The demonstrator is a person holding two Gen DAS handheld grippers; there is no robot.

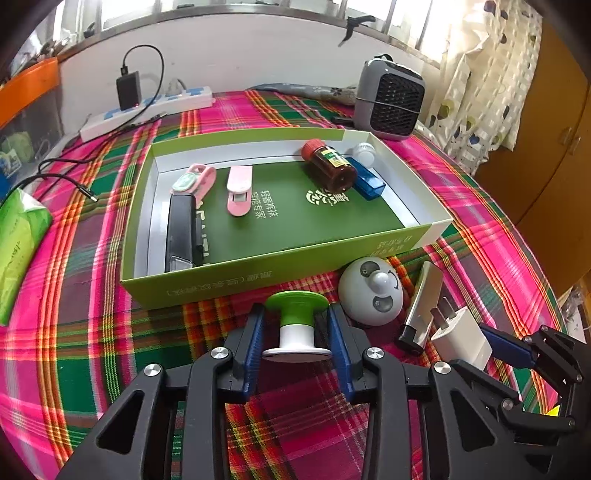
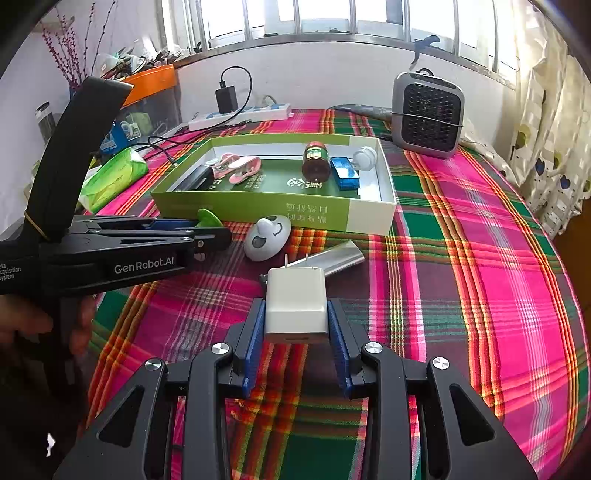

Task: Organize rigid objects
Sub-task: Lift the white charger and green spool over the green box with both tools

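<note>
Bright daylight from blown-out rear windows (image 2: pixel 332 14), sharp focus, heavy fisheye edge warping.

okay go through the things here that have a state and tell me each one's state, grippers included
left gripper: shut on green-and-white spool
right gripper: shut on white charger
green box: open, no lid
brown bottle: capped, lying down
black adapter: plugged into power strip

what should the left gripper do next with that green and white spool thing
Probably carry it forward over the near wall and release it inside the green box. The left gripper has the green-topped spool between its fingers, just short of the box, whose green floor looks clear mid-box.
</note>
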